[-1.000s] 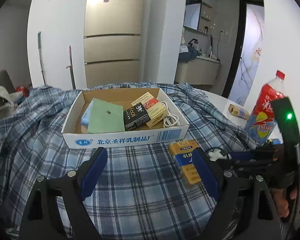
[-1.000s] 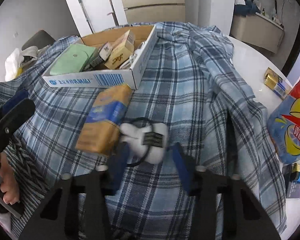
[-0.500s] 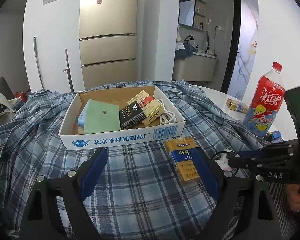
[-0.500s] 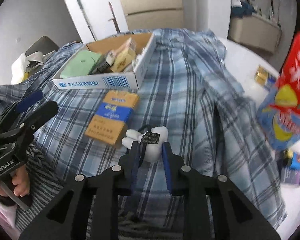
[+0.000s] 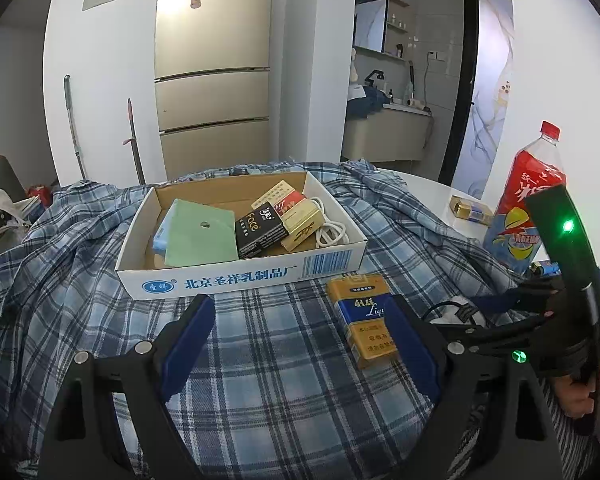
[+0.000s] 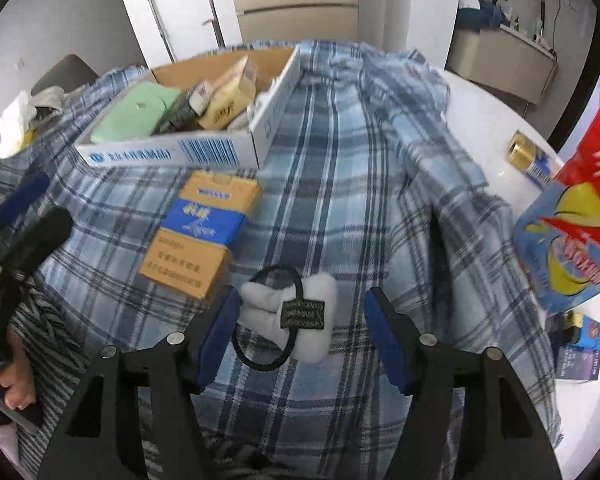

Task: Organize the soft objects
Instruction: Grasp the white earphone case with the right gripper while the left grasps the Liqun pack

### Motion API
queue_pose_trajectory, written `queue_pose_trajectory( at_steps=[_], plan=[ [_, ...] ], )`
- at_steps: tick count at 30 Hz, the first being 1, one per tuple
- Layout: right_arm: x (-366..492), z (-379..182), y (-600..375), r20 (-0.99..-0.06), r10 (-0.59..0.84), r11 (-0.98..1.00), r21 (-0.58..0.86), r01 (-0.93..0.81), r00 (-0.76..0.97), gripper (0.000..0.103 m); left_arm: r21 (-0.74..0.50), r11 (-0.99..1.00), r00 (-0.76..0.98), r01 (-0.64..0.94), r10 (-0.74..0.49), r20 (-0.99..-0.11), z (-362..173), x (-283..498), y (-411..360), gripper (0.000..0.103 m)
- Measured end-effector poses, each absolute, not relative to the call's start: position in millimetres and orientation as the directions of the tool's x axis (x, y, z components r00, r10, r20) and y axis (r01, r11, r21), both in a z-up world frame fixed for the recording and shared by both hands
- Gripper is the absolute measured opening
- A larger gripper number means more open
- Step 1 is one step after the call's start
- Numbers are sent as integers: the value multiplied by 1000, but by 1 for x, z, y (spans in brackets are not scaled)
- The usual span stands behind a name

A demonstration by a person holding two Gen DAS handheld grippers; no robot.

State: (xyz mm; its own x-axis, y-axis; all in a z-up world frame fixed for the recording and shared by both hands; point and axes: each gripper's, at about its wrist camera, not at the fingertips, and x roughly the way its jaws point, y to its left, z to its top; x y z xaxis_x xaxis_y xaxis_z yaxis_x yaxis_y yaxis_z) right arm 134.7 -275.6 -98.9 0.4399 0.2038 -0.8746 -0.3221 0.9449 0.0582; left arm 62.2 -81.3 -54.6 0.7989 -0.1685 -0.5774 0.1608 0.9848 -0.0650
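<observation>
A white fluffy hair tie with a black elastic loop and a dark label lies on the blue plaid shirt. My right gripper is open around it, the left pad close to the fluff; nothing is gripped. The hair tie shows partly in the left wrist view, behind my right gripper. My left gripper is open and empty over the shirt, in front of the cardboard box. A yellow and blue cigarette pack lies by its right finger.
The open box holds a green pouch, a black pack, a gold pack and a white cable. A red soda bottle stands right on the white table. Small gold box and blue item lie nearby.
My right gripper was shut on the hair tie half a second ago; its jaws have since opened wide and the hair tie rests on the shirt. The left gripper stays open, nearly still.
</observation>
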Motion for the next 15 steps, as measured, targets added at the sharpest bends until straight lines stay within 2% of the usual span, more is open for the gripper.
queue_pose_trajectory(
  at_steps=[1,2,3,10,15],
  plan=[
    [135,-101,-275,-880,198,944,53,-324,431,38,-64,985,799,162,-169,-578,-55,62,-81,88],
    [134,-101,-276,-876,192,947,48,-318,442,35,-64,984,798,164,-170,-578,-55,62,-81,88],
    [132,-98,-280,-864,200,950,56,-306,462,21,-63,984,798,164,-170,-578,-55,62,-82,88],
    [117,-73,-303,-743,252,960,112,-256,620,20,-35,984,798,177,-164,-580,-52,60,-87,88],
    [109,-54,-309,-629,158,984,39,-173,761,20,-71,976,763,205,-205,-613,-42,65,-103,88]
  ],
)
